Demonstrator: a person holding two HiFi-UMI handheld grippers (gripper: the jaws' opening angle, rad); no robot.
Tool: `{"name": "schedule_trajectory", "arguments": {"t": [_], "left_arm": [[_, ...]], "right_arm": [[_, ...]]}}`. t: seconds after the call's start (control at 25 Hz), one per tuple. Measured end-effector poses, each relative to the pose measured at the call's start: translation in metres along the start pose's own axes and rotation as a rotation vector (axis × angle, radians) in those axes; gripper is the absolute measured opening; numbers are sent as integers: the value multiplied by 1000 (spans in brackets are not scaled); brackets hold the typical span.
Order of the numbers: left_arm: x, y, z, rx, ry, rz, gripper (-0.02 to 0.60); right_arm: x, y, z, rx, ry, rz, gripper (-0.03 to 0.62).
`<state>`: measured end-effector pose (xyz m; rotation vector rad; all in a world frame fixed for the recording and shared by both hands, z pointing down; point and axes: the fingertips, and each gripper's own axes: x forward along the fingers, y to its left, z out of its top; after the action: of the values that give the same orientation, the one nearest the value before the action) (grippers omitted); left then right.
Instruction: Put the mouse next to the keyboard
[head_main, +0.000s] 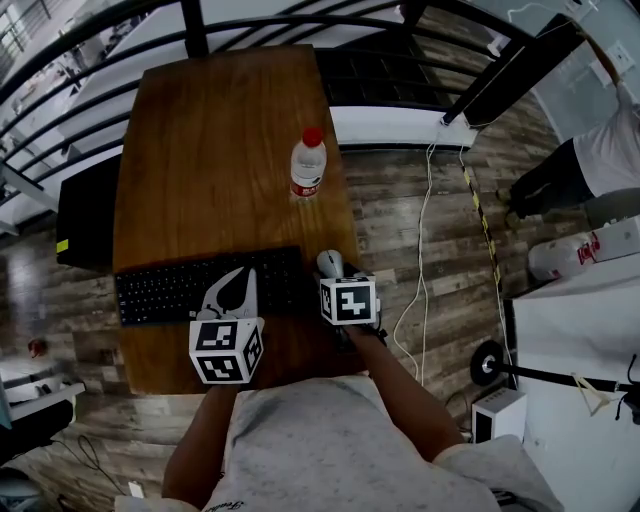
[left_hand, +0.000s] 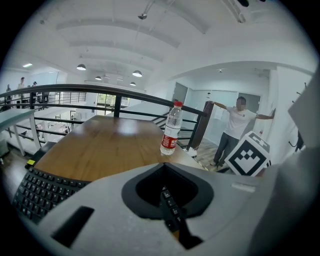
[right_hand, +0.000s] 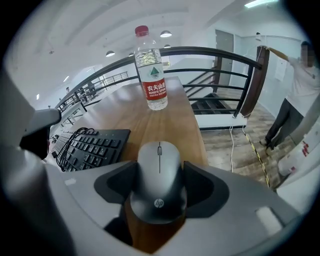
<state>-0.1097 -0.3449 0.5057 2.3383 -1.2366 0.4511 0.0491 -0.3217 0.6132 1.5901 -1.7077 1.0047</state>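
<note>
A grey mouse (right_hand: 159, 170) lies on the wooden table (head_main: 210, 130), just off the right end of the black keyboard (head_main: 170, 290). My right gripper (right_hand: 159, 194) is shut on the mouse, its dark pads against both sides. From the head view the mouse (head_main: 329, 262) pokes out ahead of the right gripper (head_main: 336, 274). My left gripper (head_main: 238, 282) hovers over the keyboard's middle with its jaws together and nothing held. In the left gripper view, keys of the keyboard (left_hand: 40, 192) show through the narrow slit of the left gripper (left_hand: 169, 196).
A water bottle (head_main: 308, 162) with a red cap stands upright farther along the table, near its right edge. A black cable (right_hand: 75, 140) loops over the keyboard's right end. A railing (left_hand: 100, 92) runs beyond the table. A person (left_hand: 235, 125) stands on the floor to the right.
</note>
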Motion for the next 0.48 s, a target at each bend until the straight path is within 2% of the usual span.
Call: {"name": "schedule_trajectory", "arguments": {"t": [0.24, 0.32, 0.48], "left_arm": [[0, 0, 3, 6, -3, -6, -3], [-1, 1, 4, 8, -7, -7, -3], [-8, 1, 3, 6, -18, -6, -3]], "right_arm": [[1, 3, 0, -9, -15, -2, 309], [-1, 4, 1, 0, -22, 15, 334], [-10, 3, 5, -1, -51, 20, 320]]}}
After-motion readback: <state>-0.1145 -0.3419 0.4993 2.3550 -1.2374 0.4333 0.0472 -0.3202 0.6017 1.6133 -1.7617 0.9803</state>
